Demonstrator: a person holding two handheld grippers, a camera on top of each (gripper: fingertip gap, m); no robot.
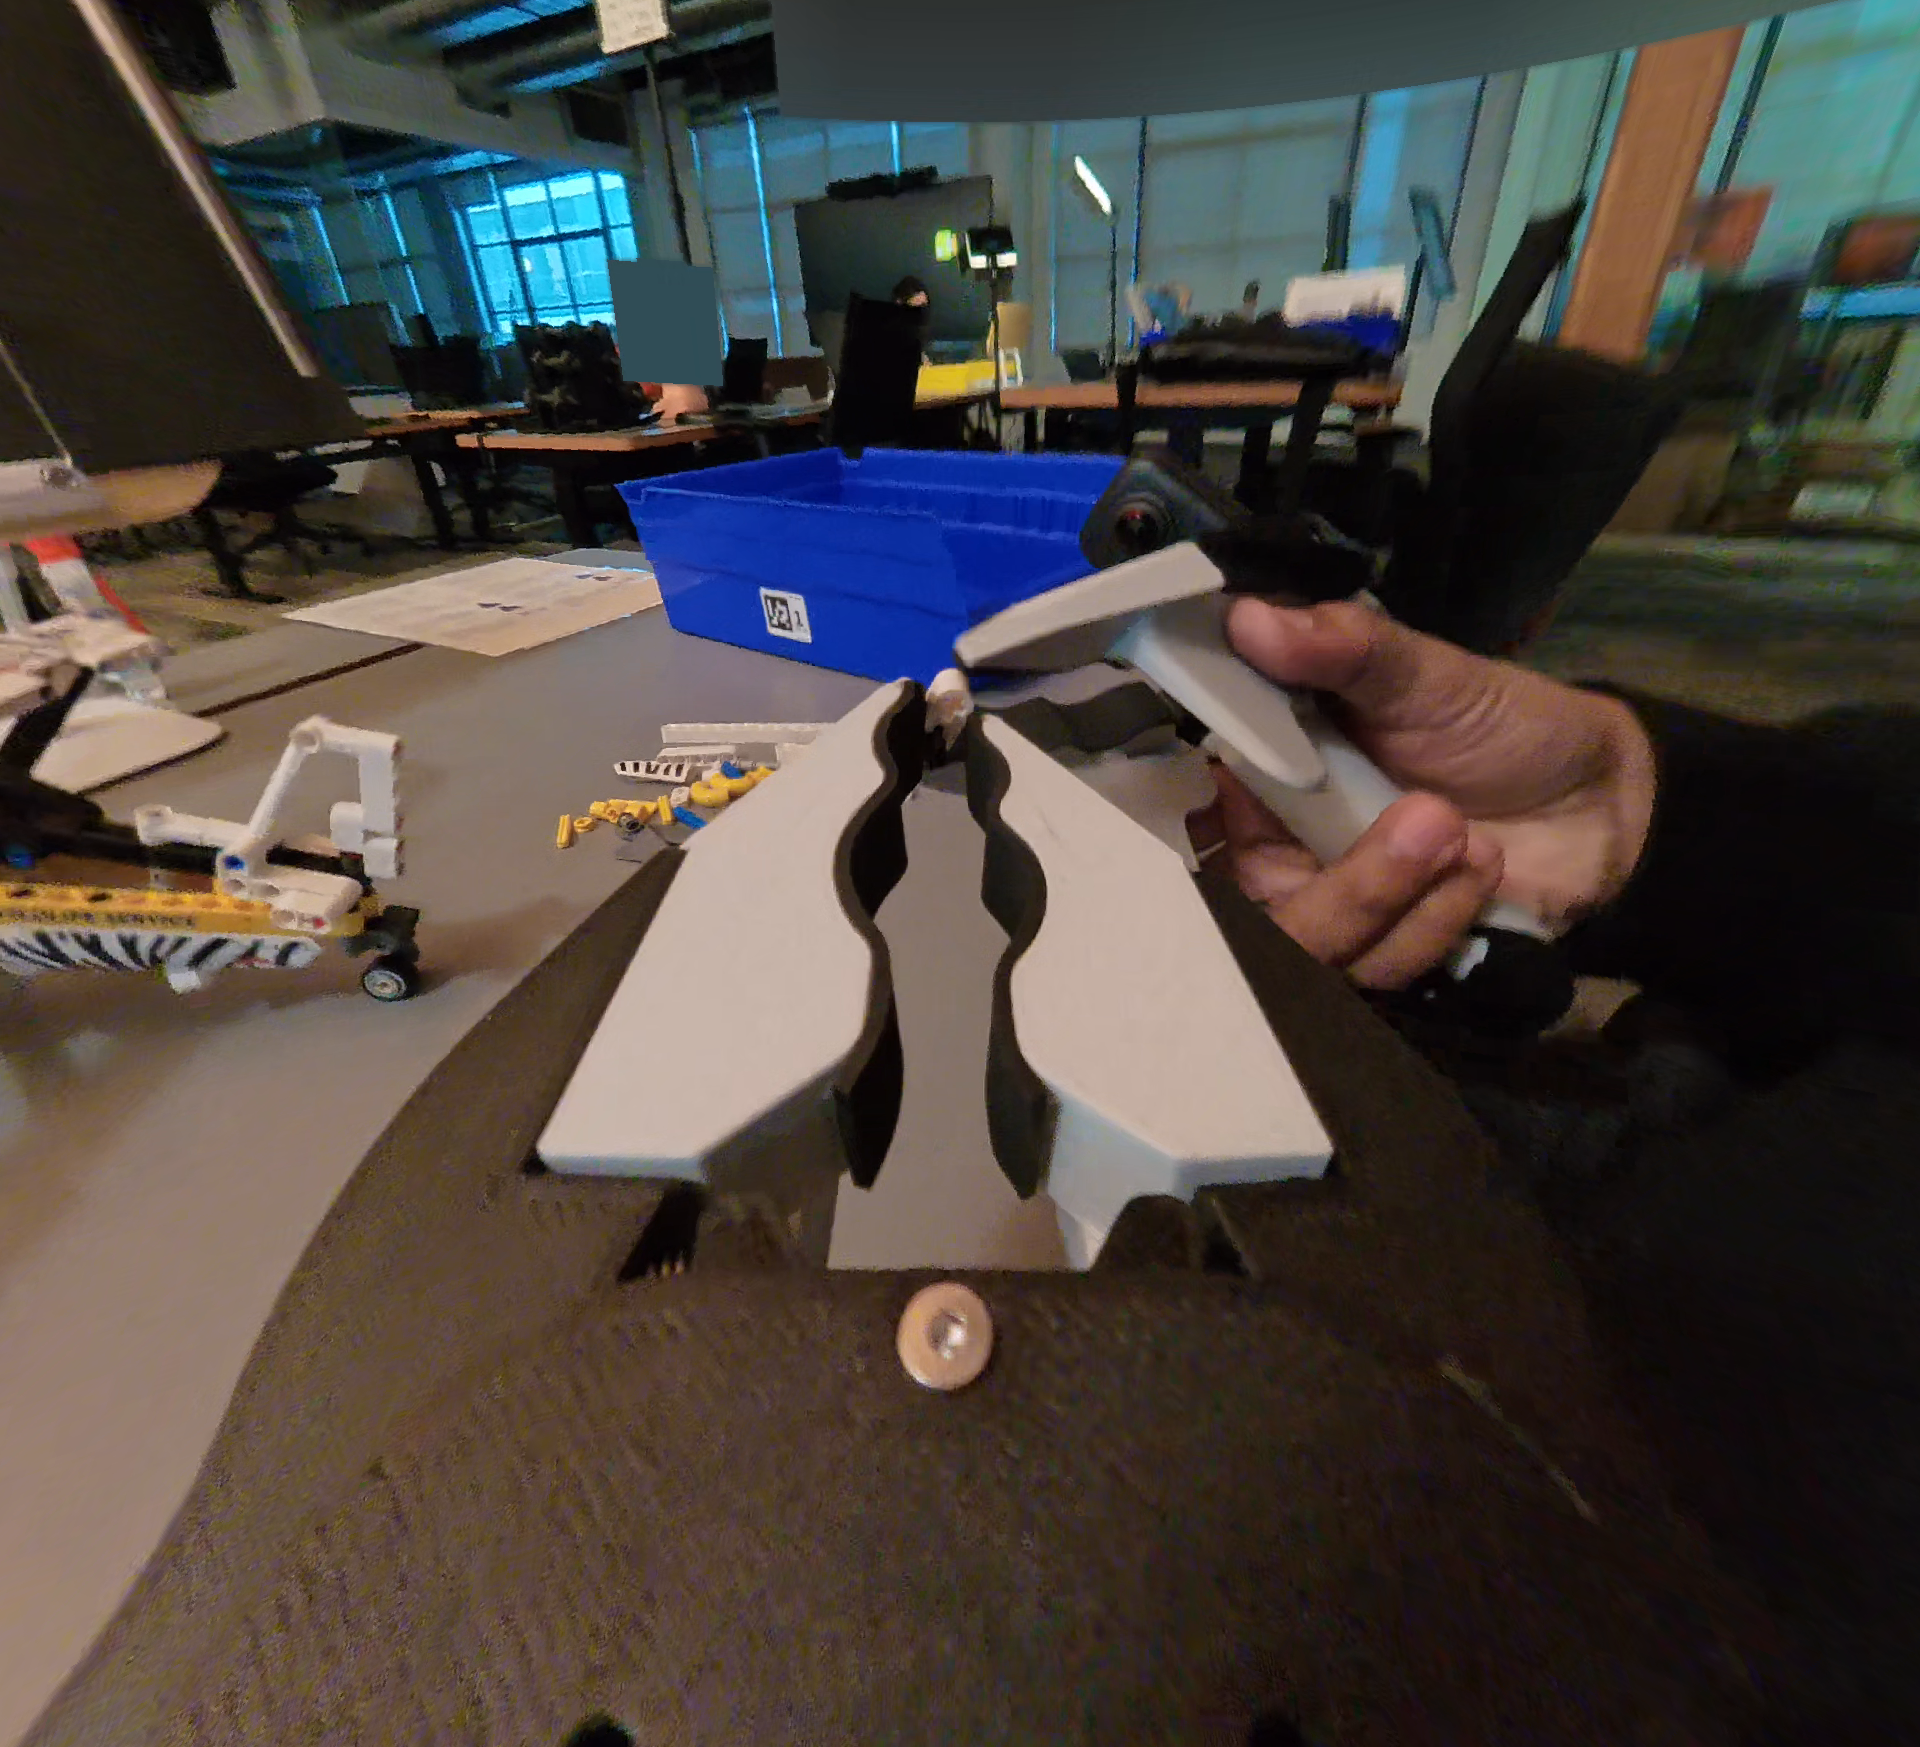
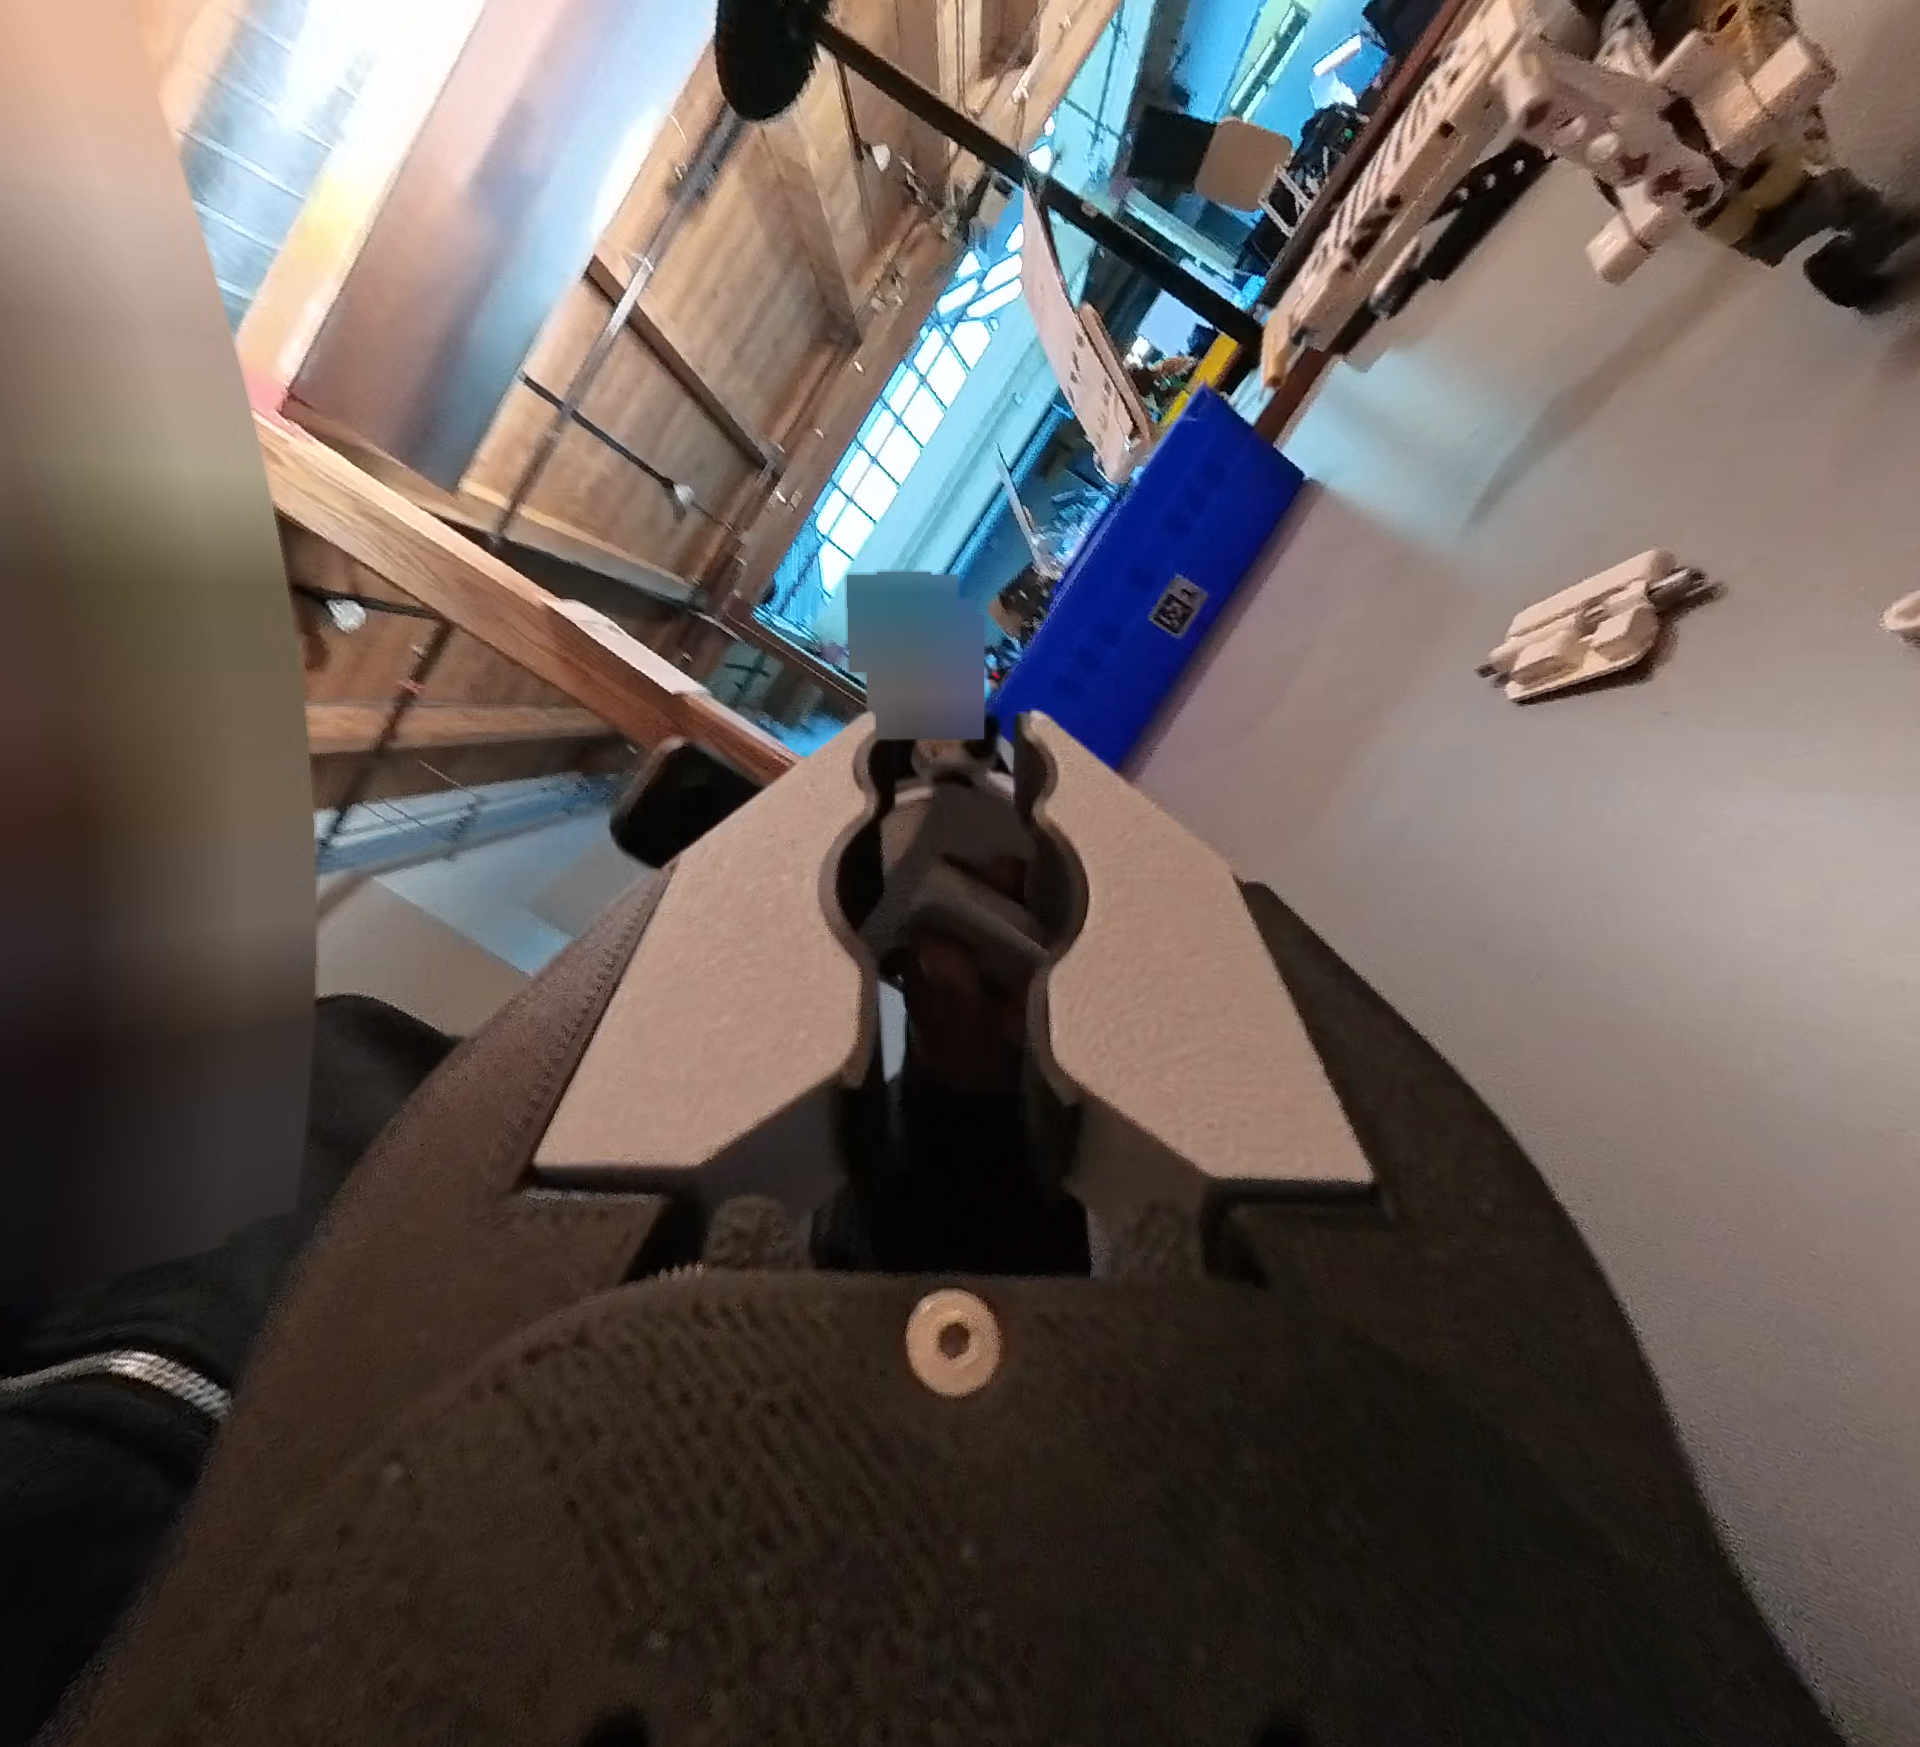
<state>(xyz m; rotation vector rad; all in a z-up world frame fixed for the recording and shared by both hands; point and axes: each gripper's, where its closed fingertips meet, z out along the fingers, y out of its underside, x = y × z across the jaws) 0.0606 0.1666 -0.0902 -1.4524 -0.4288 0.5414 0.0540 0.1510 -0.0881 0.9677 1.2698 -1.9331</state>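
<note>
My left gripper point(image 1: 940, 710) is raised above the grey table point(image 1: 468, 721) and is shut on a small white building-toy piece point(image 1: 948, 698) pinched at its fingertips. My right gripper point(image 1: 971, 671), held by a hand point(image 1: 1434, 783), comes in from the right, turned on its side, with its tips right at that white piece. In the right wrist view its fingers point(image 2: 1039, 762) stand apart around the left gripper's tips point(image 2: 966, 866). A mosaic patch covers part of the tip gap, so I cannot tell whether its pads press on the piece.
A blue bin point(image 1: 831, 534) stands behind the grippers and also shows in the right wrist view point(image 2: 1164, 575). A yellow, white and black toy vehicle point(image 1: 208, 897) sits at the left. Several loose yellow, blue and white pieces point(image 1: 665, 793), a paper sheet point(image 1: 488, 601) and a white part point(image 2: 1579, 637) lie on the table. Both grippers' tips are close together, under 4 cm apart.
</note>
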